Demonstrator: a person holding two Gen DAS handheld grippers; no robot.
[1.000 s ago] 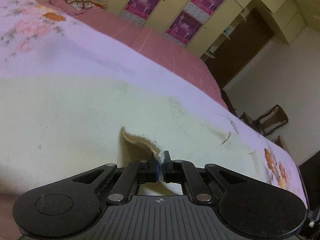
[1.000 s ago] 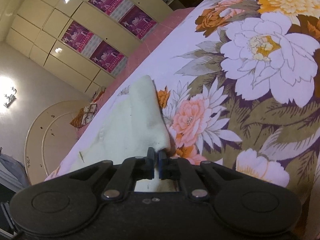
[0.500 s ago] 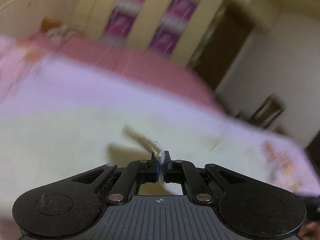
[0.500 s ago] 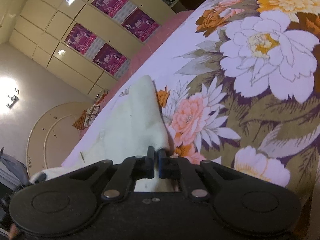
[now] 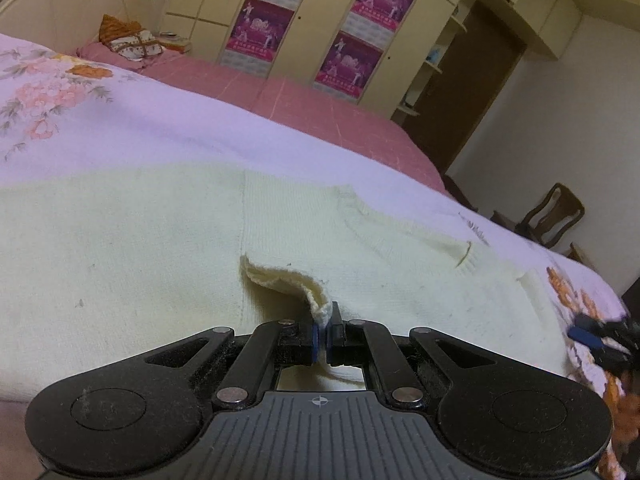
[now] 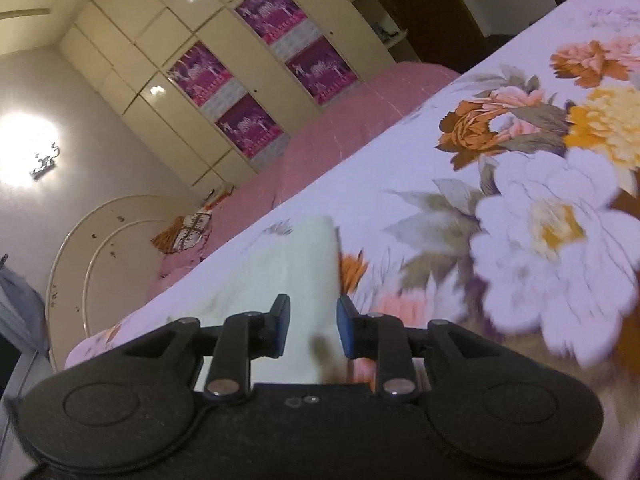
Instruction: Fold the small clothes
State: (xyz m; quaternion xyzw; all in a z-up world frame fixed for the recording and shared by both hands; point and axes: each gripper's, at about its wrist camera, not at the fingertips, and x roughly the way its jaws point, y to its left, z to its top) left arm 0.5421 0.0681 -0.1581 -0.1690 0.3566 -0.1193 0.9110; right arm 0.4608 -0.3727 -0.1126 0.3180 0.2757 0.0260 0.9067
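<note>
A bedroom is showing behind the work: a wide bed under a pale lilac bedspread printed with large flowers (image 5: 132,128), a pink quilted cover beyond it, and cream wardrobe doors carrying four purple posters.

One cream knitted sweater (image 5: 120,248) is lying flat across the bedspread. The left gripper (image 5: 325,334) is pinching a raised fold of its edge, jaws closed tight on the knit. The right gripper (image 6: 310,328) is hanging just above the sweater's far tip with its jaws part open; they have just been opening, and nothing is sitting between them.

With one end released, the sweater is likely hanging on a single pinch: a pull from the left could drag or skew the flat garment, and the loose knit could stretch or slip out.

Counted: one sweater, two grippers, one wooden chair (image 5: 554,216), one patterned cushion (image 5: 128,40).
</note>
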